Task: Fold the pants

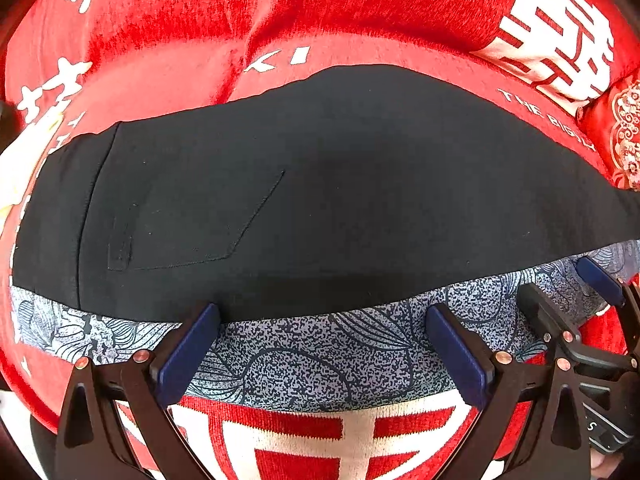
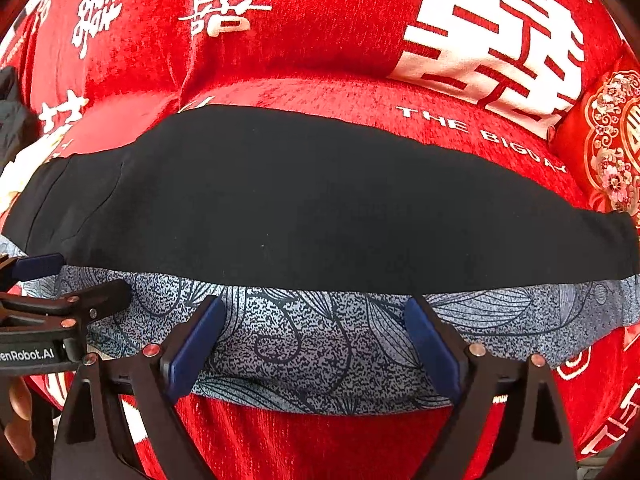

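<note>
Two grippers, left gripper (image 1: 324,320) and right gripper (image 2: 314,310), fingers spread and empty, side by side at the near long edge of the black pants (image 1: 320,184) lying crosswise on the patterned cloth (image 1: 320,356).

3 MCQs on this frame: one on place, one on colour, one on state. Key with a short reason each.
1. Where does the patterned blue-grey fabric lie relative to the black pants?
A. along the pants' near edge
B. beyond their far edge
C. on top of them

2. What colour is the cover under the pants?
A. green
B. red with white characters
C. plain white

3. How do the jaws of the left gripper and right gripper stand?
A. both open
B. both shut on the pants
C. one shut, one open

Key: A, the patterned band runs between the grippers and the black cloth; B, red with white print on every side; A, wide gaps in both wrist views.
</note>
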Demonstrator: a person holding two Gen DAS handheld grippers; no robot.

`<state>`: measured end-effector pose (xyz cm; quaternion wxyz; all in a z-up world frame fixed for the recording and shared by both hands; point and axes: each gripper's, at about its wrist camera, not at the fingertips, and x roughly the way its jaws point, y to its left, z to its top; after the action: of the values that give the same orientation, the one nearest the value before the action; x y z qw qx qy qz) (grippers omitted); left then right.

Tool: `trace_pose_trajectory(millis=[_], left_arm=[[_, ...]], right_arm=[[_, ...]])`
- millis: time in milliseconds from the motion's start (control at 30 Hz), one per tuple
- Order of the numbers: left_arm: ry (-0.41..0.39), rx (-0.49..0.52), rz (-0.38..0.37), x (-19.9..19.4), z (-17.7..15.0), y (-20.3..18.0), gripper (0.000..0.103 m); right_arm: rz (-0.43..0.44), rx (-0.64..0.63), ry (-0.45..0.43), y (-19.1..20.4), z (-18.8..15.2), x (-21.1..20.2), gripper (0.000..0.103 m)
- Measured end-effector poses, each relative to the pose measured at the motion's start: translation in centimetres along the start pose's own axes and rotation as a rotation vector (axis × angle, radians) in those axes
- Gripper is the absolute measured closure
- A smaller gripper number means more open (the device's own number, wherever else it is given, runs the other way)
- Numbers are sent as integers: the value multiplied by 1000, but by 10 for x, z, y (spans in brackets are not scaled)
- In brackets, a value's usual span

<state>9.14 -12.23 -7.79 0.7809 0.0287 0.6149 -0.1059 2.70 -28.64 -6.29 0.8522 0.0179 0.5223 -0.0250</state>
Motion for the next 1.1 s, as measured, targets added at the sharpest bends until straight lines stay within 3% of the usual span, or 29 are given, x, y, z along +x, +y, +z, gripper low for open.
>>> trace_pose_trajectory(millis=[267,333,400,467,533,600,667,733,800,900,1000,1100], left_arm=[[7,8,29,-3,-6,-6,0],[10,-6,0,-11,-5,-8,0],[-35,0,-53,-26,2,-21,0],[-60,28,-57,-32,13,-39,0],[-54,52,-55,-29,23,-57,0],[-2,69,-57,-13,28,-71,0],[72,91,-9,13,23,-77,0],[19,109,-13,9,18,-77,0],[23,125,-17,8,13,-76,0],[9,173,-2,-2,9,-81,0],[-62,209,-68,-25,12,-103,0],[-72,234,-84,-26,20,-129,0]], right_arm=[[7,-31,14,-9,-14,-11,9],[-14,-18,9,-21,-15,-22,8],[-46,35,-60,-45,-9,-37,8],[-73,94,-70,-69,1,-38,8],[-60,169,-36,-96,12,-26,8],[-54,214,61,-120,12,-1,8],[-27,176,34,-129,4,2,5],[-51,126,39,-134,-5,-3,4],[-76,169,24,-152,-18,-15,3],[-70,346,-19,-198,-41,-35,3],[-98,495,-25,-248,-62,-47,3],[-125,573,3,-281,-77,-51,3]])
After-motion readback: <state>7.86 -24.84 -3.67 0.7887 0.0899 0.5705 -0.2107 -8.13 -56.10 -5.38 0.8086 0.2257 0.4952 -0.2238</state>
